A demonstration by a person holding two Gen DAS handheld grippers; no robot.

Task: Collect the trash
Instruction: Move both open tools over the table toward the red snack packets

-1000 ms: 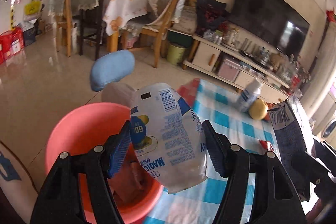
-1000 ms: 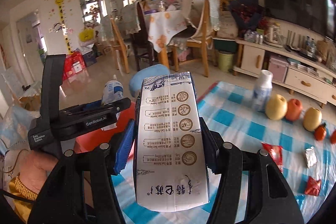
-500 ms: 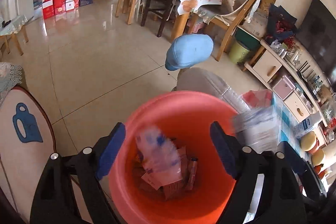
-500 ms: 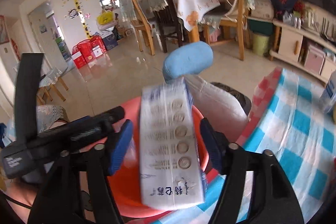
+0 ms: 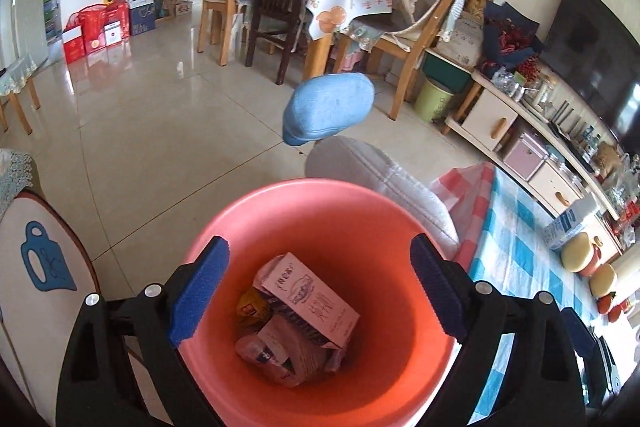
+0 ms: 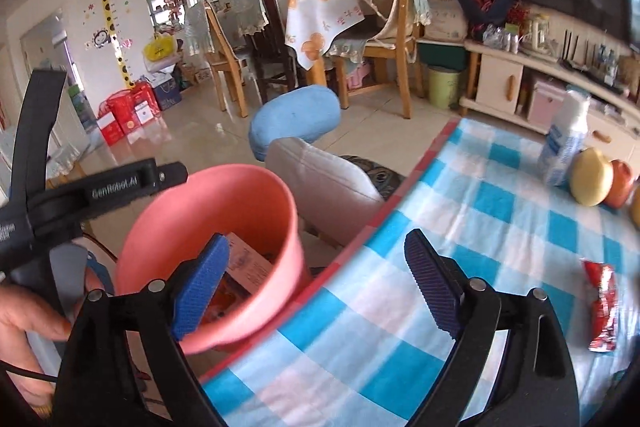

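A salmon-pink bucket (image 5: 320, 199) stands beside the checked table. In it lie a white milk carton (image 5: 308, 295), a squashed plastic bottle (image 5: 260, 351) and some wrappers. My left gripper (image 5: 316, 247) hangs over the bucket's mouth, jaws opening wide, with nothing between the pads. My right gripper (image 6: 316, 239) is over the table edge next to the bucket (image 6: 208, 195), jaws also opening and empty. The carton (image 6: 248, 263) shows inside the rim. A red wrapper (image 6: 602, 307) lies on the cloth to the right.
The blue-and-white checked tablecloth (image 6: 480, 211) carries a white bottle (image 6: 564, 143) and round fruits (image 6: 592, 183) at its far side. A grey chair back (image 6: 320, 179) with a blue cushion (image 6: 296, 119) stands behind the bucket. A hand (image 6: 24, 311) holds the left tool.
Both grippers opened. The bottle left my left jaws and the carton left my right jaws; both now lie in the bucket. The left gripper swung over the bucket, the right sank lower.
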